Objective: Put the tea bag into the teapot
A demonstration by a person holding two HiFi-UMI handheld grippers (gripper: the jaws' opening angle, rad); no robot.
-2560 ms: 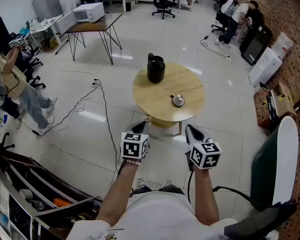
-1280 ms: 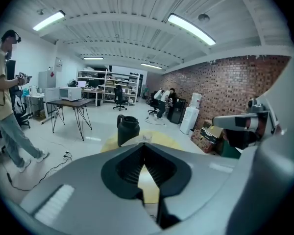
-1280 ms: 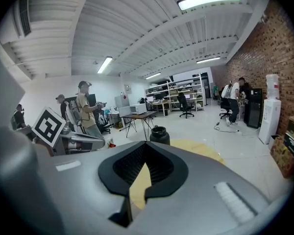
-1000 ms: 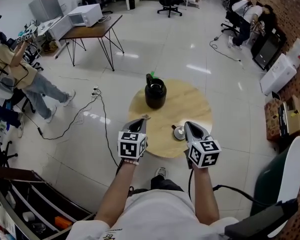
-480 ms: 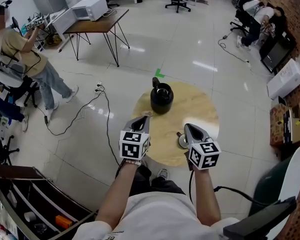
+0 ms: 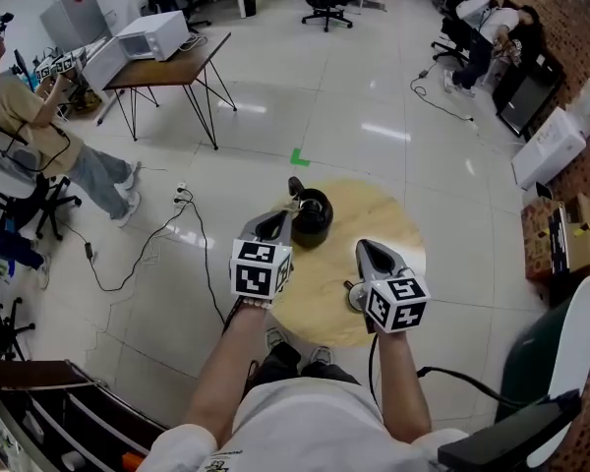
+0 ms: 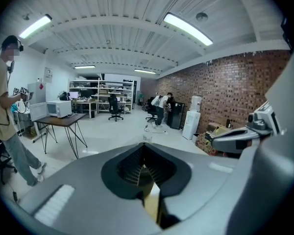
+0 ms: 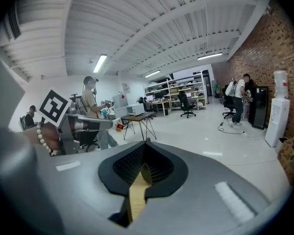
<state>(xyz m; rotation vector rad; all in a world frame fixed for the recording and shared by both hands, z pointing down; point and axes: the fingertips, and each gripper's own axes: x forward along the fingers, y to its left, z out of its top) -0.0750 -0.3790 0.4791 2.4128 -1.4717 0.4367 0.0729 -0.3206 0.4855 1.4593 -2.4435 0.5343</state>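
Note:
In the head view a black teapot (image 6: 312,214) stands on the far left part of a round wooden table (image 6: 393,239), its top open. A small round metal piece with a knob (image 6: 353,295) lies near the table's front, half hidden behind my right gripper (image 6: 363,250). I cannot make out a tea bag. My left gripper (image 6: 275,226) hovers just left of the teapot. Both are held above the table, jaws pressed together with nothing between them. The left gripper (image 7: 144,143) and right gripper (image 8: 146,142) views show only the room beyond the shut tips.
A black cable (image 6: 192,234) runs across the floor left of the table. A desk with a microwave (image 6: 152,35) stands far left, near a seated person (image 6: 39,126). A green chair (image 6: 551,362) is at my right. Boxes (image 6: 556,234) line the brick wall.
The view has come closer to the table: the teapot and metal piece now lie right under my grippers instead of well ahead. Both grippers stayed shut.

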